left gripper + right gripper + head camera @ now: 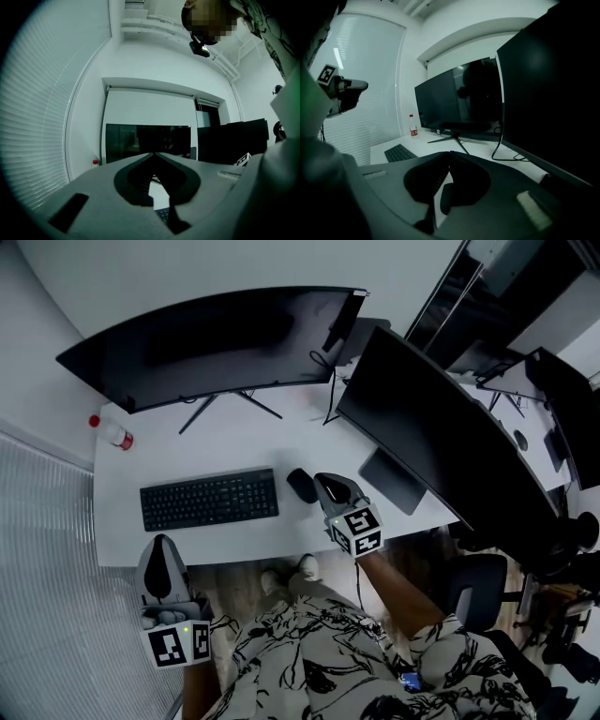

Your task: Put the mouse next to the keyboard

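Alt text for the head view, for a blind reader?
A black mouse lies on a white desk just right of a black keyboard, the shut right gripper close beside it. The left gripper hangs off the desk's near edge.

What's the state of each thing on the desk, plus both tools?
keyboard: flat on the desk, untouched.
mouse: on the desk just right of the keyboard, not held.
bottle: upright, red cap on.
left monitor: screen dark.
right monitor: screen dark.
left tool: shut, empty.
right tool: shut, empty.
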The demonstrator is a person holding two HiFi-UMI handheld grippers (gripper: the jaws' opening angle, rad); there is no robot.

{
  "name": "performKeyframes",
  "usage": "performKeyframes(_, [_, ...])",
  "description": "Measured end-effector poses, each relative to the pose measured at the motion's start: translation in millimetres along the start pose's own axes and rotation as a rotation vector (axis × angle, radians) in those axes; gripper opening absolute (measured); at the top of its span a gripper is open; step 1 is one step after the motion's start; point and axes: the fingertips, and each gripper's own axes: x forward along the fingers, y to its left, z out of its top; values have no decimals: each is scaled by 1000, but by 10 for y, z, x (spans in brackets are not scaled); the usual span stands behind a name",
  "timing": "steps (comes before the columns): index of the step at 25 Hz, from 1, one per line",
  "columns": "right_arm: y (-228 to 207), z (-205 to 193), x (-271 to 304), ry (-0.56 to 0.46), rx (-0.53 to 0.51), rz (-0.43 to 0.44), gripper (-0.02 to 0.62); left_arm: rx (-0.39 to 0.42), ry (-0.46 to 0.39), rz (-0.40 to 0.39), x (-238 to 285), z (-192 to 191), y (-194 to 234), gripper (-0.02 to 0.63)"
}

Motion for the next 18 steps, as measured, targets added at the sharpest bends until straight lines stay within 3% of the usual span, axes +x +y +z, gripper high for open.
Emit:
performKeyframes(5, [-55, 468, -392, -134, -10, -51, 5, 20, -27, -4, -1, 97, 28, -2])
performKeyframes(18, [-120, 1514, -1273, -336, -31, -136, 5, 69, -82, -20, 60, 355, 81, -2])
